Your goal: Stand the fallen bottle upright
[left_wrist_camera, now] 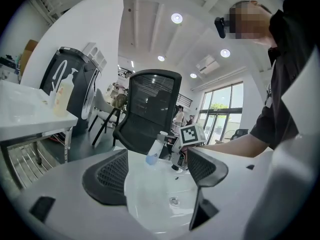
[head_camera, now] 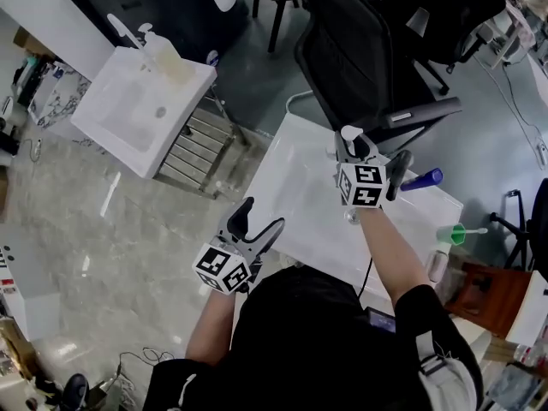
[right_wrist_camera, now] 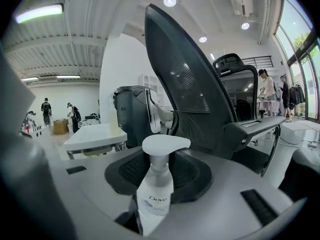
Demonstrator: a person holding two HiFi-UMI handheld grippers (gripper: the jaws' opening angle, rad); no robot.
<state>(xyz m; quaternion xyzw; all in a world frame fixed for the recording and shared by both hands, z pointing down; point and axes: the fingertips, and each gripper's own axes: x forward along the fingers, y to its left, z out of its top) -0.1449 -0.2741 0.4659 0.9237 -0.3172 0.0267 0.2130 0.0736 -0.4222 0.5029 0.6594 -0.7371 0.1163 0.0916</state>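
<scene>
Nearest, black top of the person, bent over a glossy white washbasin; beyond it, black mesh office chair. Bare right forearm stretched out across the basin, right gripper with its ribbed black jaws clamped on the body of a frosted plastic Dove pump bottle, held tilted over the basin, rounded white pump head uppermost. Bent left arm, left gripper at the basin's near left edge, jaws apart, nothing between.
</scene>
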